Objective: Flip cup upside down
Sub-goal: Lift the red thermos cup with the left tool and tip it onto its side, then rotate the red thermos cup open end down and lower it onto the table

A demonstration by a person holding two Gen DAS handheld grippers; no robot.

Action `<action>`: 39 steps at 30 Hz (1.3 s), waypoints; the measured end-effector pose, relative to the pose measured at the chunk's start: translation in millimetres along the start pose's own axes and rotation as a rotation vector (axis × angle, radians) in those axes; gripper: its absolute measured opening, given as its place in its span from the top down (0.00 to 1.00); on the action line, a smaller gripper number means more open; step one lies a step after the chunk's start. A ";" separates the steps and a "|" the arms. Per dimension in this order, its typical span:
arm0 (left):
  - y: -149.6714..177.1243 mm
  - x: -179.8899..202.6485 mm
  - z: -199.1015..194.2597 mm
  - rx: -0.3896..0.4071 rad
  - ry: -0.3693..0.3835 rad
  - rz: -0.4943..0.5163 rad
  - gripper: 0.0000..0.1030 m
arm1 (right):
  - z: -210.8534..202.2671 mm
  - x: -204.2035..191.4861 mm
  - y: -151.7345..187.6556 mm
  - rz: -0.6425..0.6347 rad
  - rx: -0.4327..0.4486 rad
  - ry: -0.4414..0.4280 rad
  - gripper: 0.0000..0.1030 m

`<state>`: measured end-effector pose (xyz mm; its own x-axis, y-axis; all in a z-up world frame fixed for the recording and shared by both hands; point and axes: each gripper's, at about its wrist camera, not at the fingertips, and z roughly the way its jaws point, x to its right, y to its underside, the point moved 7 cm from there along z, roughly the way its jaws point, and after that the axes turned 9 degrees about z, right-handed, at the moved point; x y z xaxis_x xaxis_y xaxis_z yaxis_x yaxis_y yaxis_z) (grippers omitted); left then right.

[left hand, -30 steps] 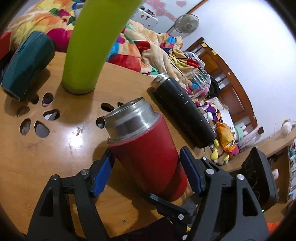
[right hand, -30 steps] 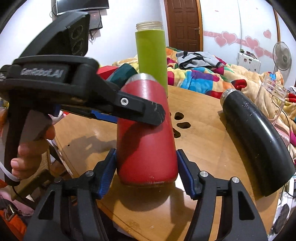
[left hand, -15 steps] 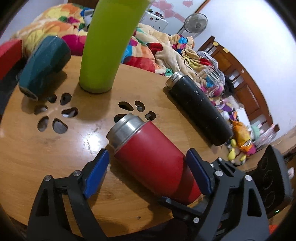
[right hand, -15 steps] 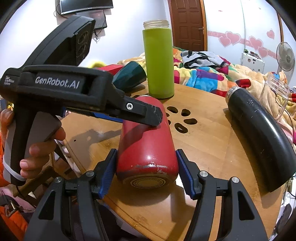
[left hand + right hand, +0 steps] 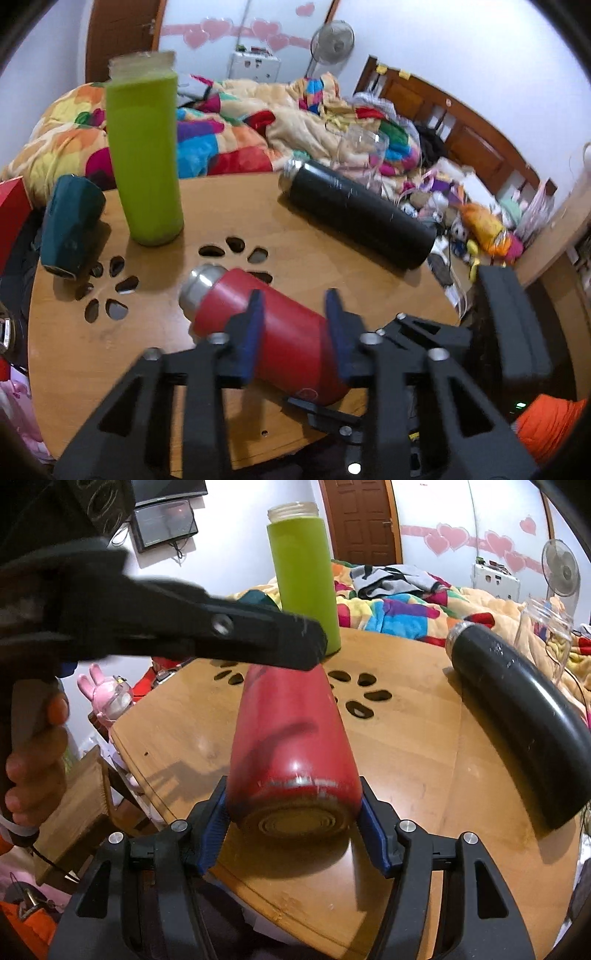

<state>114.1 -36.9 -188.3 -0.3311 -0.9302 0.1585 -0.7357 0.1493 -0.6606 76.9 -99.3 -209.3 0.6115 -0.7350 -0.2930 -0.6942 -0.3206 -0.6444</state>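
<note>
A red cup with a steel rim lies on its side on the round wooden table, mouth pointing away. My right gripper is shut on its base end, blue pads against both sides. My left gripper hovers above the cup's middle, its blue pads narrowed and apart from the cup; it also crosses the right wrist view over the cup's far end.
A tall green bottle stands at the back. A black flask lies at the right, a teal cup lies at the left. Flower-shaped holes pierce the table. A clear jar stands beyond the flask.
The red cup went from upright to lying flat, held by the right gripper. My left gripper let it go, rose above it and its jaws narrowed.
</note>
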 end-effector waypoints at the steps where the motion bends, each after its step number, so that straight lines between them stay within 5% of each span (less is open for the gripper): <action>1: 0.3 0.0 -0.8 0.002 -0.009 0.006 0.78 | -0.9 -0.4 1.0 0.000 0.004 0.004 0.44; 4: 0.5 -0.1 -3.7 0.007 -0.009 0.007 0.85 | -7.7 -1.3 2.6 0.003 0.016 0.019 0.44; 18: -19.2 -16.1 -28.3 0.065 0.018 -0.030 0.86 | -53.8 -21.6 -33.8 -0.073 0.152 0.062 0.44; 39: -30.2 -68.2 -25.6 0.077 0.007 -0.112 0.86 | -23.4 -23.7 -81.4 -0.029 0.137 0.062 0.44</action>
<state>143.7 30.6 -160.3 -0.2533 -0.9373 0.2394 -0.7211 0.0179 -0.6926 110.1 -69.8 -133.4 0.6026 -0.7637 -0.2317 -0.6160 -0.2605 -0.7435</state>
